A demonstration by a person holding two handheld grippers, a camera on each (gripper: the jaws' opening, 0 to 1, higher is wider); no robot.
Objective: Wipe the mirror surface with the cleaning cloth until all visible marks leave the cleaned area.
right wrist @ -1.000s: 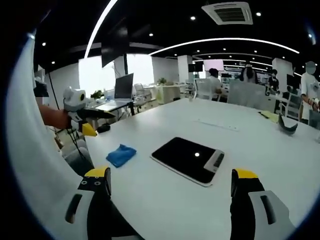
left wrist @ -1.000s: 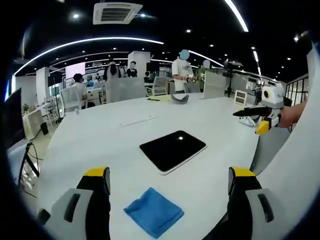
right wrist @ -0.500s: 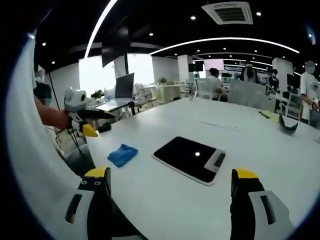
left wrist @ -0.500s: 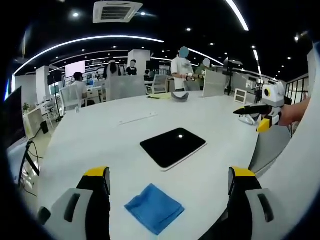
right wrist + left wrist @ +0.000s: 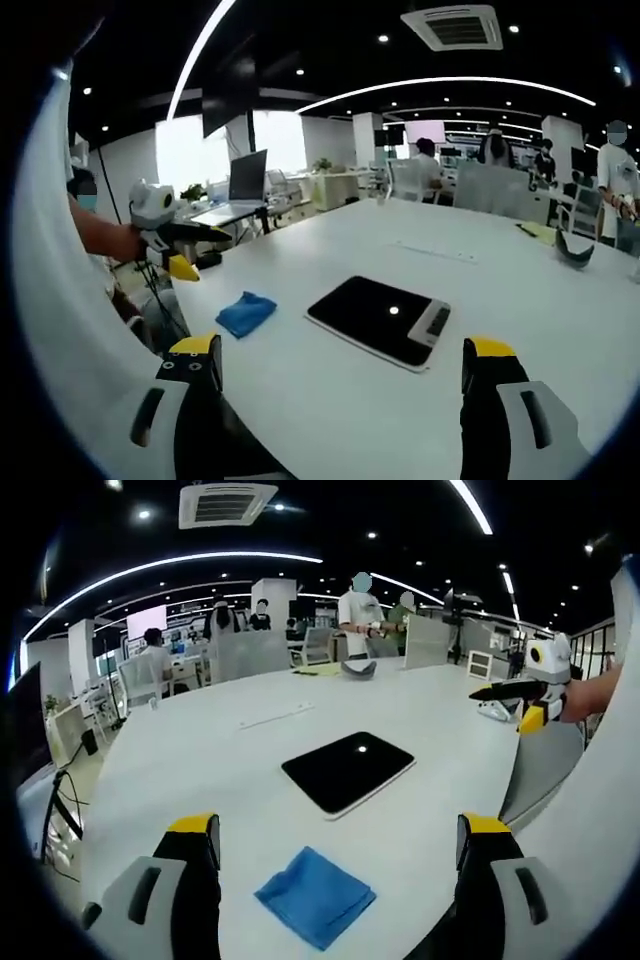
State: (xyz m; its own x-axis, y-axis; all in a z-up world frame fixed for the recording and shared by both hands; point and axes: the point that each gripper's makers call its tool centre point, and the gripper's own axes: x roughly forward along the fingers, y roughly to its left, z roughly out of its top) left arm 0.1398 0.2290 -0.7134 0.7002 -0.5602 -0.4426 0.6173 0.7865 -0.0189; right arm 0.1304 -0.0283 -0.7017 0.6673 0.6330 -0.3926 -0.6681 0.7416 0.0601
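A dark rectangular mirror [image 5: 347, 770] [image 5: 380, 318] with a pale frame lies flat on the white table and reflects a ceiling light. A folded blue cleaning cloth [image 5: 315, 897] [image 5: 246, 313] lies on the table nearer the person. My left gripper [image 5: 340, 850] stands open above the table edge, the cloth between its yellow-tipped jaws and below them. My right gripper [image 5: 340, 370] is open too, held before the mirror and apart from it. Each gripper also appears in the other view, held in a hand: the right gripper [image 5: 525, 692] and the left gripper [image 5: 172, 243].
The white table [image 5: 200, 770] is large and rounded. A thin pale strip [image 5: 277, 717] lies beyond the mirror, and a dark curved object [image 5: 358, 669] sits at the far edge. Several people, desks and monitors fill the office behind. A white sleeve [image 5: 70, 330] runs along the edge.
Both views have shifted slightly with the hands. The mirror and cloth lie where they were, and both grippers stay open.
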